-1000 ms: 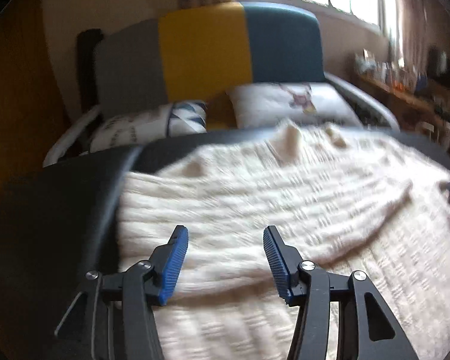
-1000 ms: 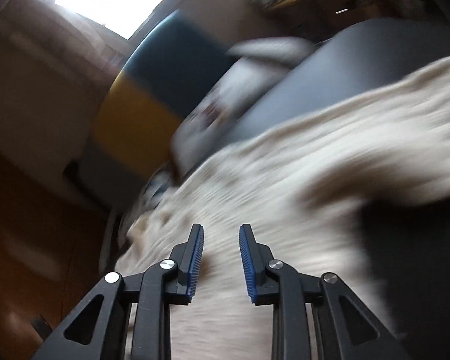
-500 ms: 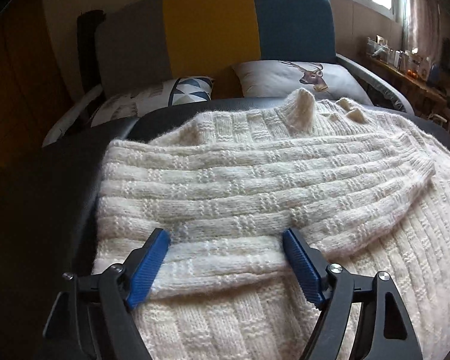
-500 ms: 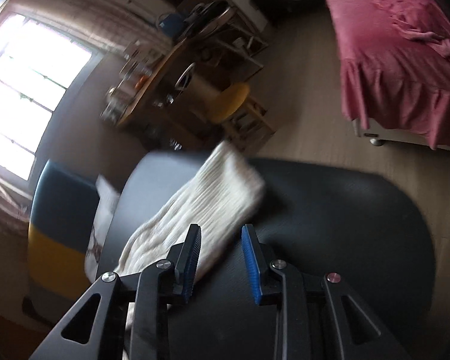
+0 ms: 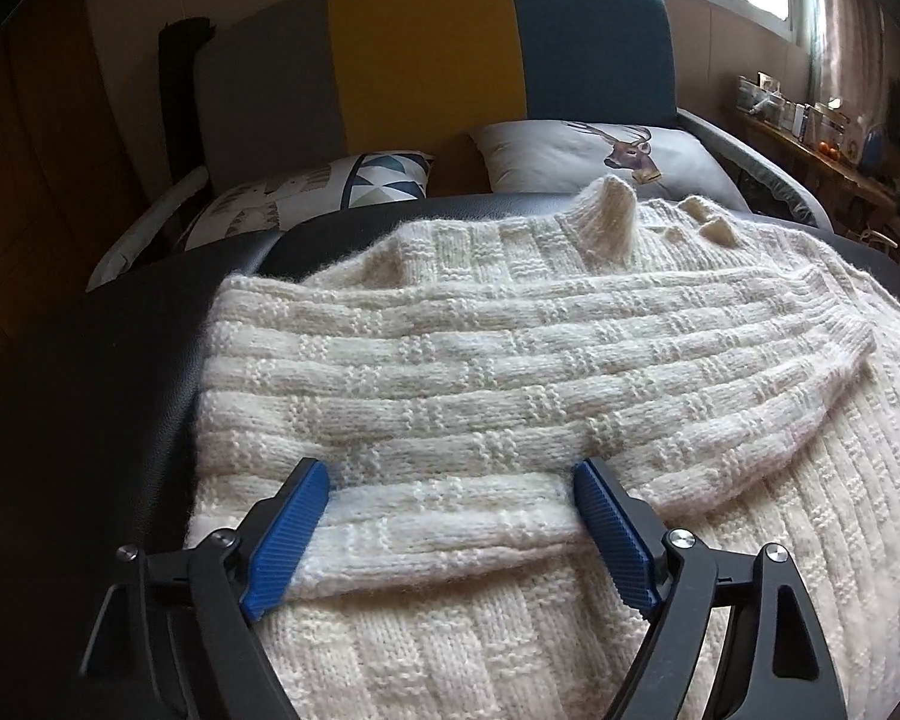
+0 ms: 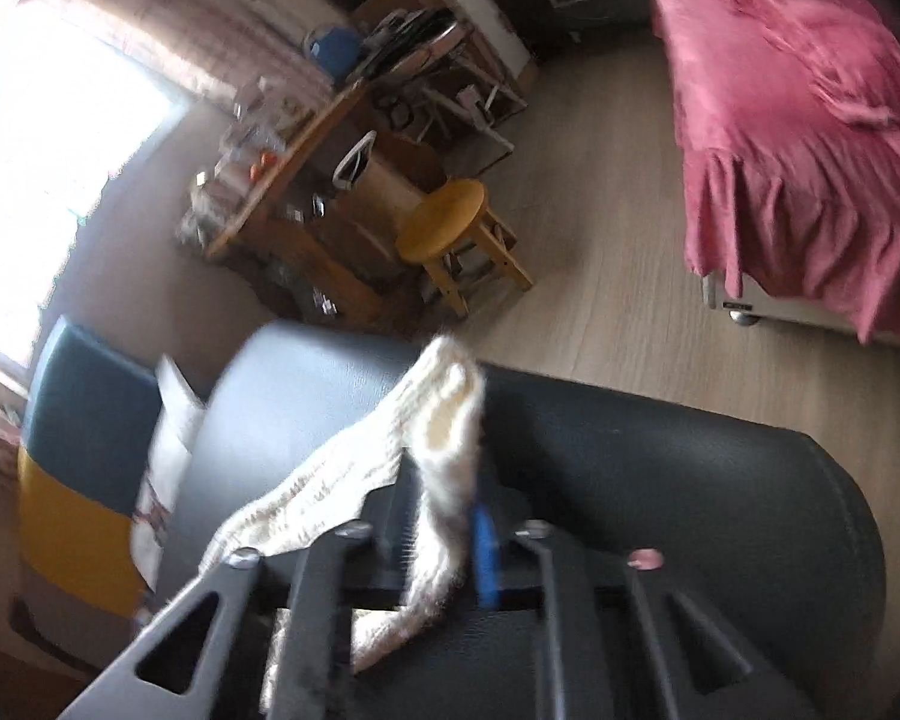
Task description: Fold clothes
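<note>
A cream knitted sweater (image 5: 510, 372) lies spread on a black padded surface (image 5: 90, 396), one sleeve folded across its body. My left gripper (image 5: 450, 528) is open wide, its blue pads resting on the sweater's near left part, with a fold of knit between them. In the right wrist view, my right gripper (image 6: 444, 534) is shut on the sweater's other sleeve (image 6: 444, 420), whose cuff sticks up past the fingertips above the black surface (image 6: 690, 510). The view is blurred.
A grey, yellow and teal sofa back (image 5: 426, 54) with two cushions (image 5: 594, 150) stands behind the surface. In the right wrist view, a wooden stool (image 6: 450, 222), a cluttered desk (image 6: 306, 168) and a bed with a pink cover (image 6: 810, 120) stand on the wood floor.
My left gripper opened wider and settled onto the sweater. My right gripper swung to the sleeve at the right and closed on it.
</note>
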The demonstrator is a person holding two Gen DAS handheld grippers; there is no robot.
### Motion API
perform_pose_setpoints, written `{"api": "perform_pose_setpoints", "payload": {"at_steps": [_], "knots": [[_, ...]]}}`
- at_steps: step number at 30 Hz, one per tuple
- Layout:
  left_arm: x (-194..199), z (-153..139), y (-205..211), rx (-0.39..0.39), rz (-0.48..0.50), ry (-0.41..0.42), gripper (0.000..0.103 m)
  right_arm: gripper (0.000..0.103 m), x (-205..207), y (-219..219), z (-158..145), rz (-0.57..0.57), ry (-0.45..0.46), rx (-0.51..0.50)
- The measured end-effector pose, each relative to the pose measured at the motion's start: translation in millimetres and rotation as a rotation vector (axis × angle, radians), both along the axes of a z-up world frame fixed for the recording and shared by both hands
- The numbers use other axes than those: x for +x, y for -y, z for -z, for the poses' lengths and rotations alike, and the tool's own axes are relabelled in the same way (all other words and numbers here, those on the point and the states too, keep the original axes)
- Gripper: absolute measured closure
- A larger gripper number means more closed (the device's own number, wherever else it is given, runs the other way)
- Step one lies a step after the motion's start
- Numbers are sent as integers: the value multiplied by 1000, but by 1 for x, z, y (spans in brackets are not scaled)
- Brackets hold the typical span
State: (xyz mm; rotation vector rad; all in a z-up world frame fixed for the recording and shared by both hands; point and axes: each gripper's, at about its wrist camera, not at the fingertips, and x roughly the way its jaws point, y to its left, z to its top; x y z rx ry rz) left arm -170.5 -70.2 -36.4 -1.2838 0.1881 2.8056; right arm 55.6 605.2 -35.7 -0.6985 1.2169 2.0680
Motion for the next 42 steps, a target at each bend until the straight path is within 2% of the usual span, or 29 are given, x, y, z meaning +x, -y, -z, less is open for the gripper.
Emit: {"api": "perform_pose_setpoints", "payload": {"at_steps": [5,11,13,16,20,25,28,31,35,37,38,39,42], "knots": [[-1,0,0,14,0,6,17,95,-19,29,-41,-54,-110,70],[0,-13,-6,38,26,19,18,95,-59,104,-102,-283,-262,105],[7,-21,-14,76,60,23,18,95,-73,135,-117,-369,-300,104],[22,-31,-30,164,120,30,18,95,-95,191,-121,-505,-315,84],[36,-39,-55,210,194,31,17,95,-123,268,-107,-680,-307,48],[41,-27,-87,86,213,75,17,95,-150,348,-56,-860,-227,-3],[42,-20,-88,125,197,111,17,95,-157,374,-25,-915,-151,10],[40,-13,-90,155,176,149,17,95,-163,391,-1,-949,-85,17],[41,-8,-98,137,175,158,17,93,-157,391,15,-948,-90,-7],[40,-8,-101,129,180,157,17,89,-155,387,16,-958,-100,-27],[40,-8,-103,127,183,158,17,82,-154,385,15,-968,-101,-34],[40,-9,-105,125,185,159,17,79,-152,384,13,-981,-101,-38],[40,-10,-110,128,202,163,17,78,-138,383,-3,-1029,-109,22]]}}
